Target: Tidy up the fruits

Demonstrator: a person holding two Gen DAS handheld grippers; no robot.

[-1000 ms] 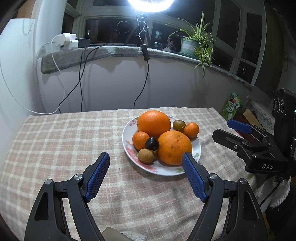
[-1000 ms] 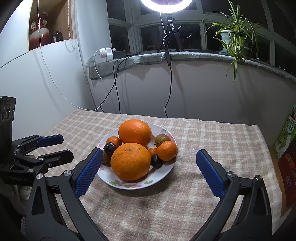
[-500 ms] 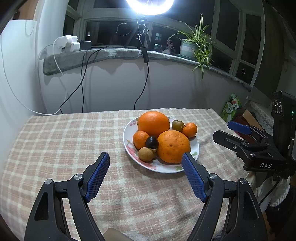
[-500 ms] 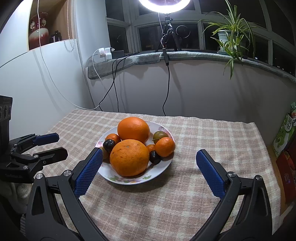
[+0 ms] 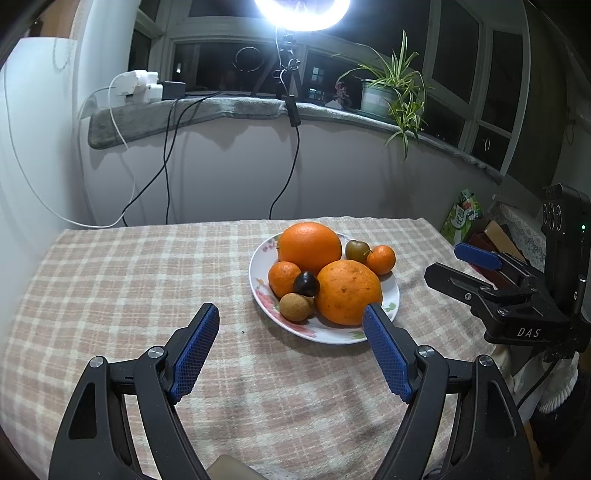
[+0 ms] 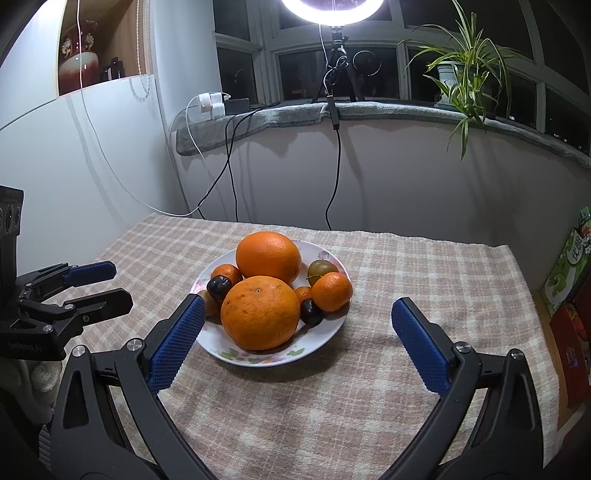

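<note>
so there's a white round plate with a flower pattern on the rim (image 5: 392, 310) sitting on a table covered with a beige and white checked cloth (image 5: 129, 280), and all the fruit is piled on it. two big oranges: a smooth bright one at the back (image 5: 309, 246) and a rougher, duller one at the front (image 5: 349, 292), touching each other. a small mandarin (image 5: 283, 278) sits on the left side, another small mandarin (image 5: 381, 259) on the right, with a greenish-brown plum (image 5: 357, 250) just beside it. a dark purple plum (image 5: 306, 283) is wedged between the left mandarin and the front orange, and a little brown round fruit (image 5: 294, 307) sits at the plate's near edge. from the right wrist view there's a second dark plum (image 6: 311, 312) tucked on the other side of the front orange, plus a tiny orange fruit (image 6: 303, 293) behind it

left gripper (image 5: 291, 345) with blue textured pads is spread wide, nothing in it, hovering over the cloth just short of the plate. right gripper (image 6: 294, 334) is also wide open and empty, its left pad overlapping the plate rim in view, can't tell if it touches

behind the table: a glowing ring light (image 6: 332, 7) on the sill and a potted spider plant (image 6: 461, 70)
</note>
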